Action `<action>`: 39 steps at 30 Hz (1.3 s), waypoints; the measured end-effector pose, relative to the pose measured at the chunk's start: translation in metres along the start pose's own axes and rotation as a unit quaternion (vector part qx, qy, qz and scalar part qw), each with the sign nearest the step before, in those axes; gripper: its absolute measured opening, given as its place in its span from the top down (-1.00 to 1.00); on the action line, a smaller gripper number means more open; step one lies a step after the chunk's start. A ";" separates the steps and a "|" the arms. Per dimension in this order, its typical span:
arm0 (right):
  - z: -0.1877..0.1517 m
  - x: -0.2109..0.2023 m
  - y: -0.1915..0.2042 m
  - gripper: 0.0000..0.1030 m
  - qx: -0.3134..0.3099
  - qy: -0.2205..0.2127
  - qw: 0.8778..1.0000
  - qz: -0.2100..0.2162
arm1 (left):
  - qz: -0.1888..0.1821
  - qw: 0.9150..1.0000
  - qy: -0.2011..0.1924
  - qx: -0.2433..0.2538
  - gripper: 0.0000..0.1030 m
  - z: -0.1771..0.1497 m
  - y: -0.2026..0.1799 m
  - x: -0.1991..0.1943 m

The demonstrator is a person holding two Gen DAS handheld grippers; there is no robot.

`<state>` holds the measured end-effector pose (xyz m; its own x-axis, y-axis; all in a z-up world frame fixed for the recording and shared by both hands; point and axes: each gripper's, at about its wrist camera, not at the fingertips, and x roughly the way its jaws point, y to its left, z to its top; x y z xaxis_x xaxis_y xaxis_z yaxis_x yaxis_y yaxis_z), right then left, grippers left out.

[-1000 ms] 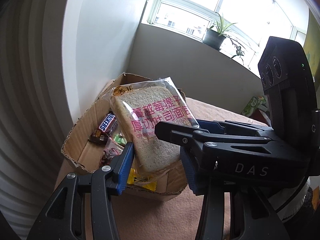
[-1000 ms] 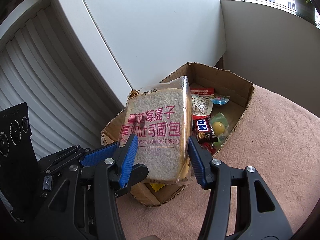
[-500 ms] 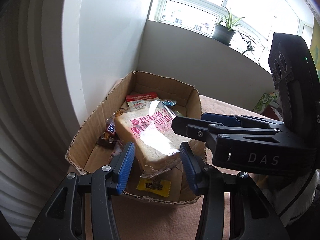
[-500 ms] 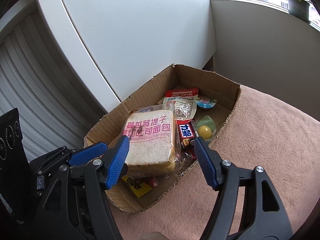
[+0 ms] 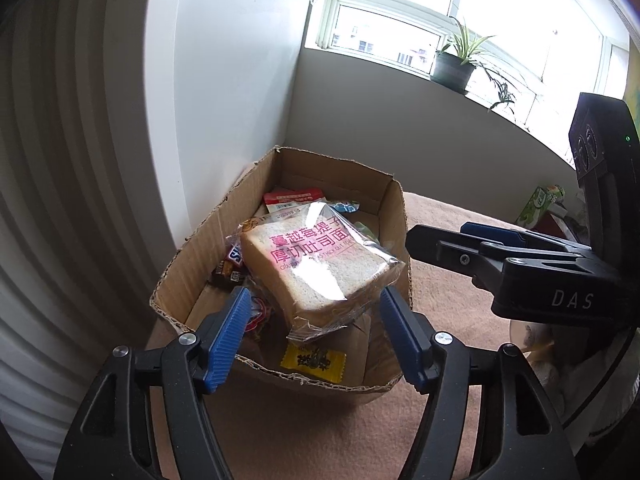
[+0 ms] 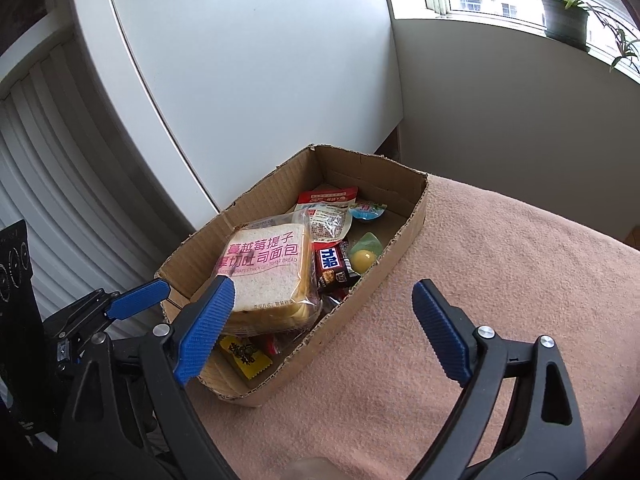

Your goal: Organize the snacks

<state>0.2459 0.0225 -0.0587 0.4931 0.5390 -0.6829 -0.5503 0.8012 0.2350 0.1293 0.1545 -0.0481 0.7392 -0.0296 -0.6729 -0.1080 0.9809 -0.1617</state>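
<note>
The bagged toast bread (image 5: 316, 264) is lying in the cardboard box (image 5: 394, 216) atop other snacks. Both the left gripper (image 5: 316, 336) and right gripper (image 6: 324, 330) have just been opening, nothing between them. Light, squashy and slick-wrapped, it is likely asking for a gentle hold across its flat sides.

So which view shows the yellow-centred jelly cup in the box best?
The right wrist view: the jelly cup lies unobstructed by the cardboard box's right wall, beside the chocolate bar. In the left wrist view the bread bag hides all but a green edge.
</note>
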 end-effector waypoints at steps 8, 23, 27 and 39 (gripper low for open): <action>-0.015 -0.028 -0.002 -0.81 -0.013 -0.014 1.000 -0.025 | 0.024 1.000 -0.015 0.012 -0.53 -0.006 -0.012 -0.017; -0.074 -0.095 -0.012 -0.97 -0.006 -0.064 0.995 -0.075 | 0.059 0.997 -0.044 0.004 -0.54 -0.035 -0.043 -0.064; -0.090 -0.106 -0.019 -0.97 0.002 -0.066 0.994 -0.088 | 0.059 0.998 -0.037 -0.005 -0.54 -0.043 -0.047 -0.069; -0.106 -0.126 -0.037 -0.98 0.029 -0.065 0.994 -0.088 | 0.065 0.997 -0.040 -0.013 -0.54 -0.049 -0.054 -0.080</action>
<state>0.1320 -0.1027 -0.0547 0.6636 0.4154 -0.6222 -0.4098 0.8976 0.1622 0.0433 0.0946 -0.0204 0.7688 0.1134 -0.6293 -0.2218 0.9703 -0.0962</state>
